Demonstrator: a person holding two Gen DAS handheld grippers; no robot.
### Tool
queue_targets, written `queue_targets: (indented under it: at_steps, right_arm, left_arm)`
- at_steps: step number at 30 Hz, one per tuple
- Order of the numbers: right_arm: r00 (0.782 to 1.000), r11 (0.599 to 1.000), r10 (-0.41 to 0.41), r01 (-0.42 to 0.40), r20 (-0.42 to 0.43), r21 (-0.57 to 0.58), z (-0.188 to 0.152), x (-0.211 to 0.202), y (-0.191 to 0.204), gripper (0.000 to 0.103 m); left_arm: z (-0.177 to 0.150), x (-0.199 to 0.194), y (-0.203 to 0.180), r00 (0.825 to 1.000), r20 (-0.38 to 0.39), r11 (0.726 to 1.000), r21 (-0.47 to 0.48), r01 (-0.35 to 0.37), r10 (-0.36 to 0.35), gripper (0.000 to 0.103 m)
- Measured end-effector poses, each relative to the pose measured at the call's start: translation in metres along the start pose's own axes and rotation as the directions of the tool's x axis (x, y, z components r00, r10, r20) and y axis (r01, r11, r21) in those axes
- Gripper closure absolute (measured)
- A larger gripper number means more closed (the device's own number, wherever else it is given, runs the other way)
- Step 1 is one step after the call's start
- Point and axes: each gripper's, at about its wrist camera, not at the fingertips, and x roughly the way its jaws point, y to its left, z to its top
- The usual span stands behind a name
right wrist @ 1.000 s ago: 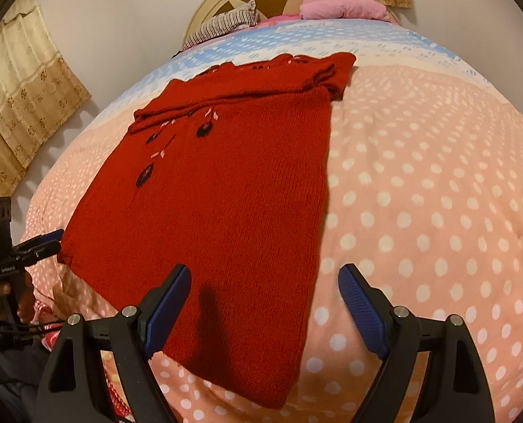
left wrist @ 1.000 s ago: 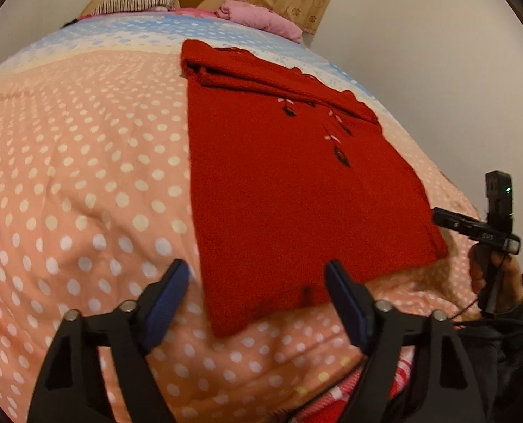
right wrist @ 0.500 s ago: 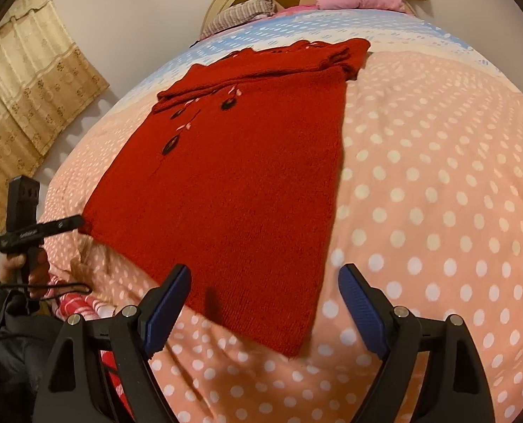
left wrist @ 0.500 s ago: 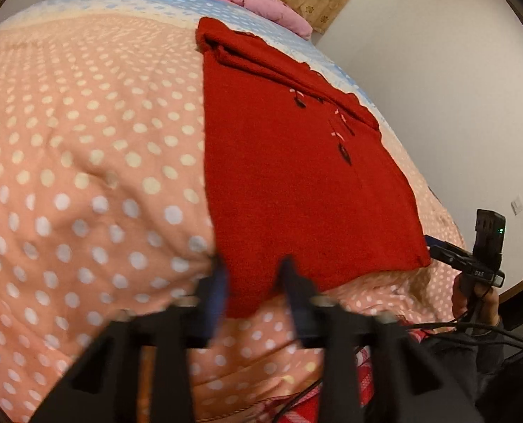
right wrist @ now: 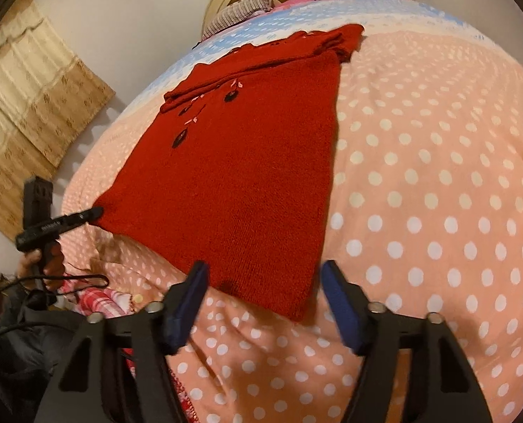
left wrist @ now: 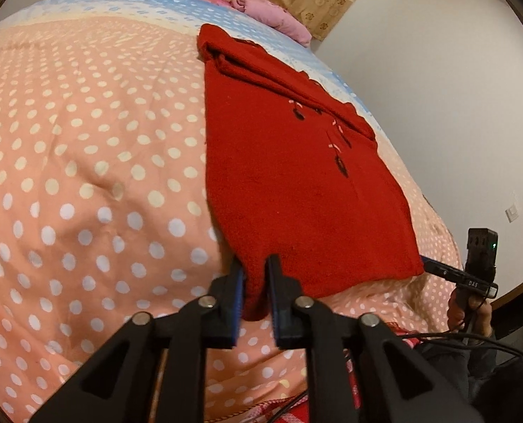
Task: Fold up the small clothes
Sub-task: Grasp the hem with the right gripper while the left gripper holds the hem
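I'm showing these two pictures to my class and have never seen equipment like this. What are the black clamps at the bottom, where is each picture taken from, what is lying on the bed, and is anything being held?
There is no robot here. A person holds a hand tool in each hand, each with two padded fingers and a wide-angle camera looking along them, which is why the bed bulges.

One picture comes from the left gripper, the other from the right gripper. Each view also catches the other tool at its edge, with the person's hand on the handle.

On the dotted bedspread lies a red sweater, flat, its sleeves folded across the top. Pillows sit at the far end.

The left gripper's jaws have just been moving and now pinch one bottom corner of the sweater. The right gripper's jaws have just been closing around the other bottom corner, but its pads stand apart from the cloth.
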Motion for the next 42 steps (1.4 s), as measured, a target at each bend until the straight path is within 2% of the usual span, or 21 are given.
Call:
queue_targets:
  at_steps: [4, 5, 6, 7, 8, 9, 11, 16, 22, 30, 33, 34, 36, 38, 40, 42]
  right_arm:
    - [1.0, 0.999, 0.026, -0.026, 0.007, 0.02, -0.003, 0.0, -0.002, 0.04]
    - [1.0, 0.999, 0.028, -0.028, 0.011, 0.024, -0.003, 0.0, -0.003, 0.045]
    - [1.0, 0.999, 0.024, -0.024, 0.013, 0.026, -0.004, 0.001, -0.004, 0.059]
    - [1.0, 0.999, 0.021, -0.021, 0.009, 0.03, -0.004, 0.002, -0.006, 0.068]
    - [1.0, 0.999, 0.023, -0.023, 0.006, 0.039, -0.004, 0.003, -0.009, 0.084]
    - [0.999, 0.998, 0.035, -0.035, 0.007, 0.053, -0.005, 0.004, -0.012, 0.091]
    - [0.998, 0.996, 0.054, -0.056, 0.02, 0.064, -0.006, 0.002, -0.013, 0.094]
    - [0.983, 0.989, 0.127, -0.135, 0.13, 0.061, 0.002, -0.017, -0.009, 0.095]
    - [0.971, 0.983, 0.136, -0.158, 0.195, 0.098, 0.015, -0.027, -0.012, 0.095]
    - [0.951, 0.982, 0.152, -0.176, 0.27, 0.067, 0.042, -0.05, -0.005, 0.095]
    - [0.951, 0.985, 0.143, -0.165, 0.272, 0.057, 0.051, -0.053, -0.002, 0.096]
    - [0.952, 0.984, 0.146, -0.167, 0.27, 0.055, 0.052, -0.053, -0.002, 0.096]
    - [0.952, 0.984, 0.154, -0.172, 0.264, 0.049, 0.05, -0.053, 0.0, 0.096]
    - [0.955, 0.983, 0.159, -0.176, 0.252, 0.048, 0.046, -0.05, 0.0, 0.096]
    - [0.957, 0.983, 0.157, -0.175, 0.242, 0.054, 0.046, -0.046, -0.003, 0.096]
    - [0.958, 0.982, 0.158, -0.177, 0.238, 0.061, 0.044, -0.044, -0.006, 0.095]
  left_arm:
    - [-0.002, 0.004, 0.006, 0.999, 0.011, 0.999, -0.025, 0.048, -0.048, 0.081]
    - [-0.002, 0.005, 0.007, 0.998, 0.009, 0.998, -0.023, 0.058, -0.058, 0.085]
    - [-0.001, 0.004, 0.007, 0.999, 0.007, 0.998, -0.019, 0.053, -0.053, 0.09]
    - [-0.001, 0.003, 0.008, 0.999, 0.007, 0.999, -0.017, 0.052, -0.052, 0.094]
    - [0.0, 0.001, 0.008, 0.999, 0.009, 0.998, -0.017, 0.053, -0.053, 0.094]
    - [0.0, -0.001, 0.007, 0.998, 0.015, 0.998, -0.012, 0.055, -0.054, 0.094]
    - [0.002, -0.008, 0.004, 0.998, 0.033, 0.999, 0.006, 0.048, -0.048, 0.094]
    - [0.011, -0.022, -0.007, 0.996, 0.092, 0.998, 0.065, -0.001, -0.005, 0.095]
    - [0.022, -0.025, -0.014, 0.993, 0.113, 0.997, 0.081, 0.02, -0.029, 0.097]
    - [0.047, -0.033, -0.023, 0.984, 0.159, 0.993, 0.095, 0.065, -0.08, 0.1]
    - [0.048, -0.029, -0.02, 0.991, 0.122, 0.995, 0.09, 0.04, -0.051, 0.1]
    - [0.044, -0.028, -0.016, 0.994, 0.112, 0.997, 0.078, 0.008, -0.017, 0.099]
    - [0.035, -0.027, -0.006, 0.996, 0.085, 0.999, 0.04, -0.003, 0.0, 0.091]
    - [0.023, -0.021, 0.008, 1.0, 0.029, 1.0, -0.016, -0.005, 0.005, 0.072]
    - [0.014, -0.016, 0.017, 1.0, 0.001, 0.998, -0.054, 0.014, -0.014, 0.065]
    - [0.009, -0.007, 0.025, 0.998, -0.039, 0.994, -0.103, 0.047, -0.051, 0.065]
